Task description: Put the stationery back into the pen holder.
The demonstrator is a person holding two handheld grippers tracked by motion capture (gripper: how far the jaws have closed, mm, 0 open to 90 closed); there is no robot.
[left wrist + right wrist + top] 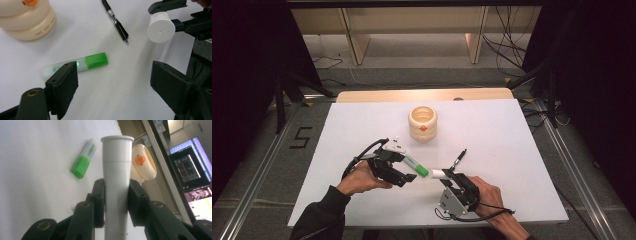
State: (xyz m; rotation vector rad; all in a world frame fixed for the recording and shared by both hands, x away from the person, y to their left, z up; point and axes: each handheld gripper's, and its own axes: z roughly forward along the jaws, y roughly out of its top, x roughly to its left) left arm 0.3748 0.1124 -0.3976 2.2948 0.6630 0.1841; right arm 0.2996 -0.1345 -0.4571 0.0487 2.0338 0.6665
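Your right gripper pinches a white tube between its two pads, with the tube's flared end sticking out well past the jaws. In the high view that tube sits raised over the white table, pointing towards your left gripper.

The green highlighter lies flat on the table, green cap at one end and clear printed barrel at the other. In the left gripper view it lies beyond the gripper's left pad, apart from it; nothing sits between the pads. Your left gripper has its jaws spread wide and empty. In the high view the highlighter lies just beside that gripper, its green cap close to the tube's end.

A black pen lies on the table just past your right gripper, untouched.

Farther back, near the table's middle, stands a cream ribbed holder with an orange button on its side (its open top shows a hollow interior, and you cannot tell whether anything is inside).
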